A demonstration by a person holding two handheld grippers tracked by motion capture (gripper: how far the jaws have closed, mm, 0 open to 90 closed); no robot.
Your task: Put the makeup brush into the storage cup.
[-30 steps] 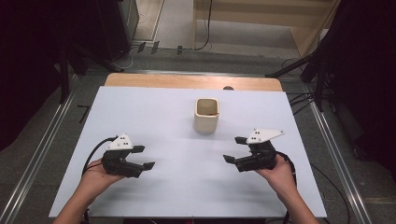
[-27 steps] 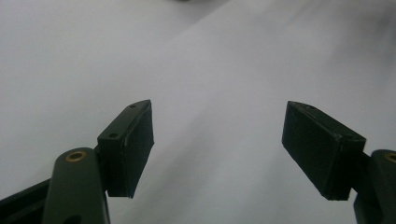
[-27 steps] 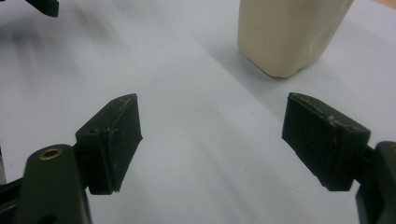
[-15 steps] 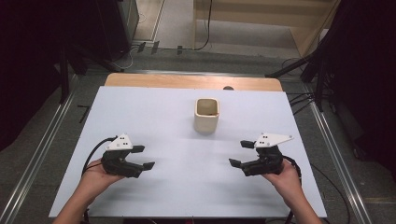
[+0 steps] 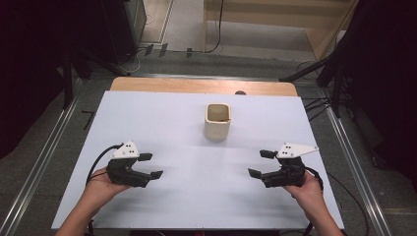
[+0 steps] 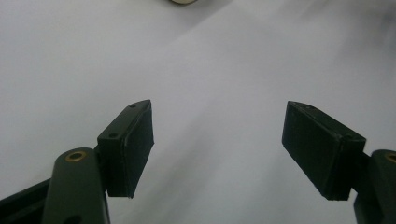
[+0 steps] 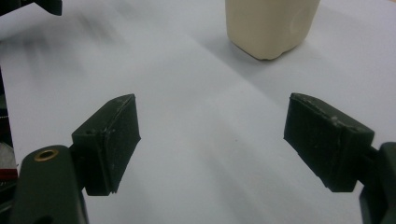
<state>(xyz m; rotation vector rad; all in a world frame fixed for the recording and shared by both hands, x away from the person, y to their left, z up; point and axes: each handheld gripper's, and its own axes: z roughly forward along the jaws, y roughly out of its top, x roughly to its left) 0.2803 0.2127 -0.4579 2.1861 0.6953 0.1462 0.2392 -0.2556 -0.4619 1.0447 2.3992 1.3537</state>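
We see the cream cup point(image 5: 217, 121) standing upright on the white table point(image 5: 162, 118), far from both tools, while the left gripper point(image 5: 150, 166) and the right gripper point(image 5: 260, 163) hover low near the front edge, each with jaws wide apart and empty.

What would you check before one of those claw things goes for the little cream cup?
1. Cup upright on the table: ok.
2. Right gripper jaws open, nothing between them: ok.
3. Left gripper jaws open, nothing between them: ok.
4. Bare table between the right gripper and the cup: ok.
5. Cup seen ahead in the right gripper view: ok.
6. Anything inside the cup: cannot tell.
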